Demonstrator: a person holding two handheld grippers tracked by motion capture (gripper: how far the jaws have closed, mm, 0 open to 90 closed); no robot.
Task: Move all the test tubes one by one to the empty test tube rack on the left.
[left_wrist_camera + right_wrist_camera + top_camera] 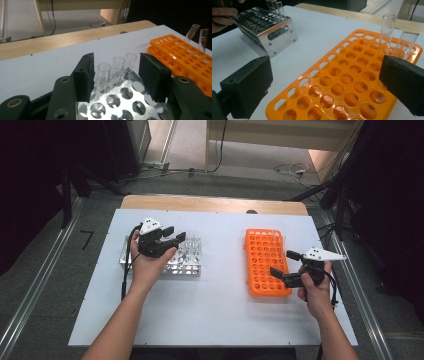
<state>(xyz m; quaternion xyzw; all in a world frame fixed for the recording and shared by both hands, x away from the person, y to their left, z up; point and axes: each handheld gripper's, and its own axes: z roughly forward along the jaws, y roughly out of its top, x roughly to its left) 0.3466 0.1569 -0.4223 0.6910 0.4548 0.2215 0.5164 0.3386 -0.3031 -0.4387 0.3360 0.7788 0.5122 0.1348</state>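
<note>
Left tool [116,75] over the metal test-tube rack [190,262] at the surface's [220,310] left, jaws partway apart and pressing on nothing. Three clear glass test tubes [117,66] upright in the rack's holes, in a row between and just beyond the jaws, none gripped. Right tool [324,82] wide apart, empty, low beside the orange test-tube rack [266,262] at the right. Two more tubes [387,32] standing in the orange rack's far holes.
</note>
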